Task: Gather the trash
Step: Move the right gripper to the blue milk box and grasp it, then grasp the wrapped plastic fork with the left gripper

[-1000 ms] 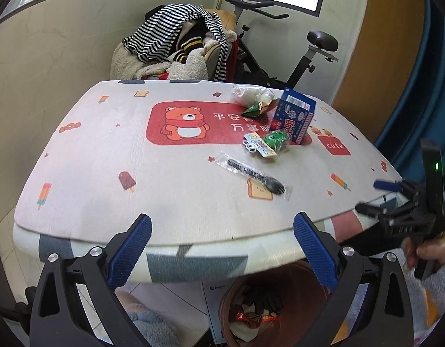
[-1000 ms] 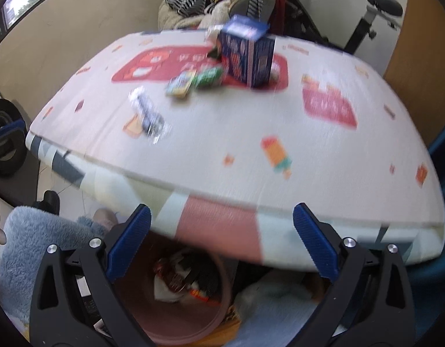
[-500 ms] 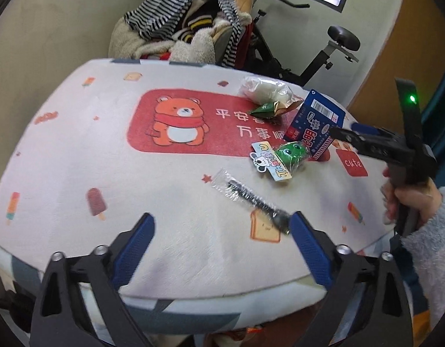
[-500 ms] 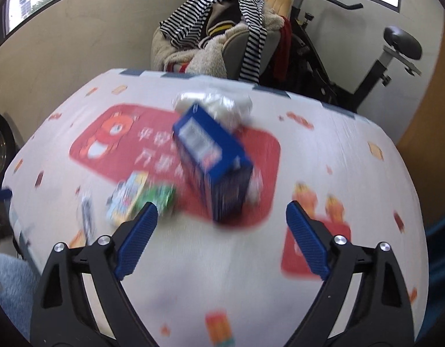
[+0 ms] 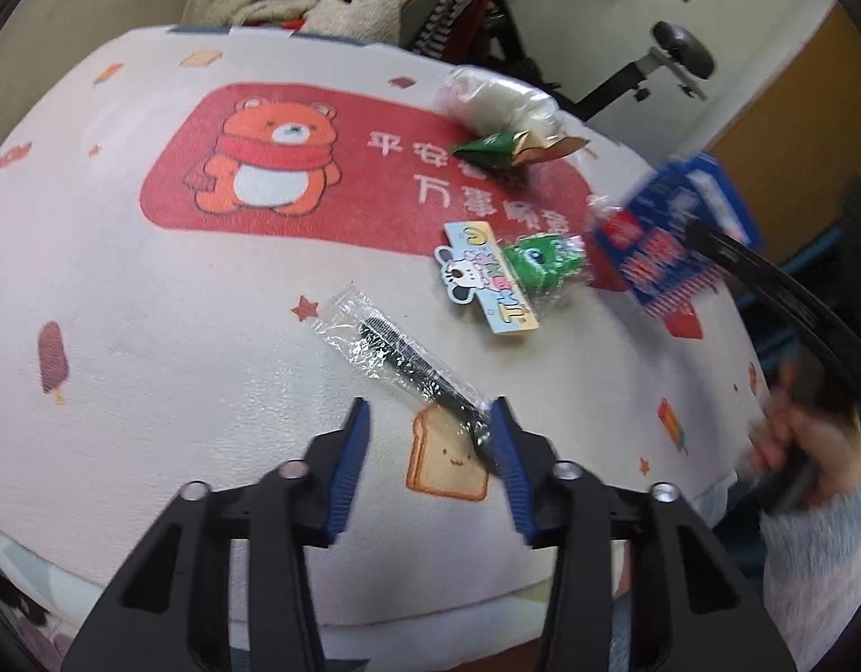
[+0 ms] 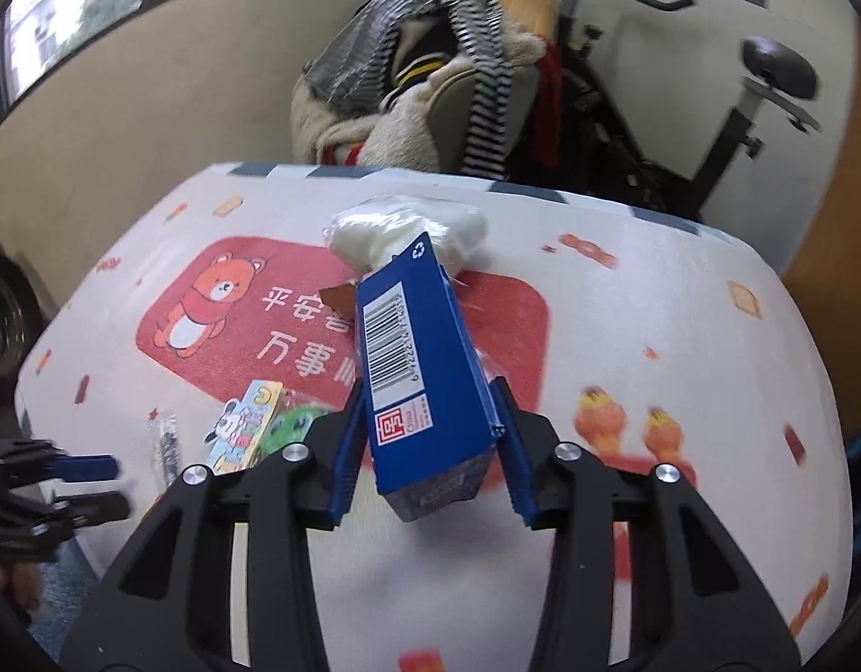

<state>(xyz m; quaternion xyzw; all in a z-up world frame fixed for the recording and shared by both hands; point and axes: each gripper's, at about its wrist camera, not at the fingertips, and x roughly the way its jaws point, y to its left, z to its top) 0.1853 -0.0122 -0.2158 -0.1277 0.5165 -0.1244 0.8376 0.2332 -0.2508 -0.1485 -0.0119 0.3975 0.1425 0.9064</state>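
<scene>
- Left tongs (image 5: 430,431): jaws just narrowed, low over bench (image 5: 150,336); gap between pads holds only bare cover w/ toast print, nothing gripped.
- Clear wrapper w/ black utensil (image 5: 399,361): flat on bench, near end touching or tucked behind right-hand pad of left tongs; can't tell which.
- Right tongs (image 6: 427,442): jaws just closed in, clamped on blue carton (image 6: 416,369), pads on both side faces; carton tilted, barcode side up.
- In left view carton (image 5: 674,235) blurred at right side of bench, black finger across it.
- Cartoon card packet w/ green wrapper (image 5: 509,274): flat on bench, just beside carton.
- Green & gold wrapper (image 5: 497,148) touching white plastic bag (image 5: 503,101) at far side of red bear panel.
- Hand (image 5: 794,448) in fuzzy sleeve at right edge.
</scene>
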